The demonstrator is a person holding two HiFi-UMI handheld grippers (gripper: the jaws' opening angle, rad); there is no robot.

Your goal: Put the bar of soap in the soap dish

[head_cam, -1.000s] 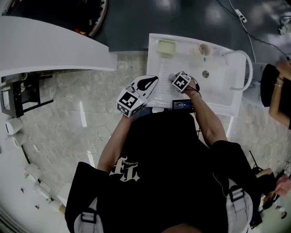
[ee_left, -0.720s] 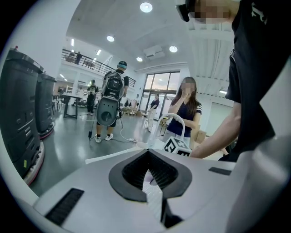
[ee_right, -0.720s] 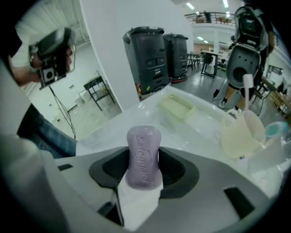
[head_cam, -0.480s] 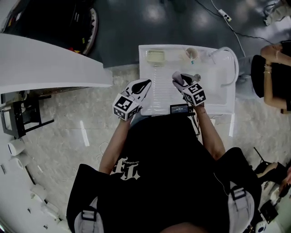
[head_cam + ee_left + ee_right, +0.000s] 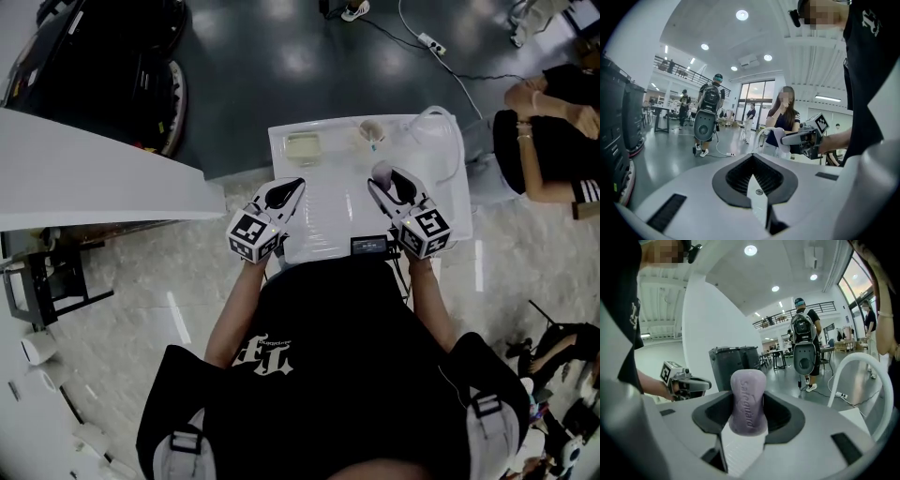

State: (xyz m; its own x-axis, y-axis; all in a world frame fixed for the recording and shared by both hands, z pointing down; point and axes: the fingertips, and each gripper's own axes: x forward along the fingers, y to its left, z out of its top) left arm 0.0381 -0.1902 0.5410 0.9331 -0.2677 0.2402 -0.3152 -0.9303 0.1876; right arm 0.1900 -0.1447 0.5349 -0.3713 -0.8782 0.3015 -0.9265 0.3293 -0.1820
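Observation:
A lilac bar of soap (image 5: 747,401) stands upright between the jaws of my right gripper (image 5: 748,404), which is shut on it. In the head view that gripper (image 5: 386,180) holds the soap (image 5: 382,172) above the white sink unit (image 5: 328,211), right of its middle. The pale soap dish (image 5: 303,147) sits at the unit's far left corner, well apart from the soap. My left gripper (image 5: 284,194) hovers over the unit's left front part, its jaws (image 5: 753,161) shut on nothing. Neither gripper view shows the dish.
A cup (image 5: 371,129) and a curved white tap (image 5: 437,120) stand at the unit's far right. A small dark device (image 5: 368,246) lies on its front edge. A person (image 5: 548,122) is close on the right. A white counter (image 5: 84,173) runs along the left.
My right gripper has swung round from low over the unit to point away from the body, with the soap held up in its jaws. The left gripper has stayed at the left front.

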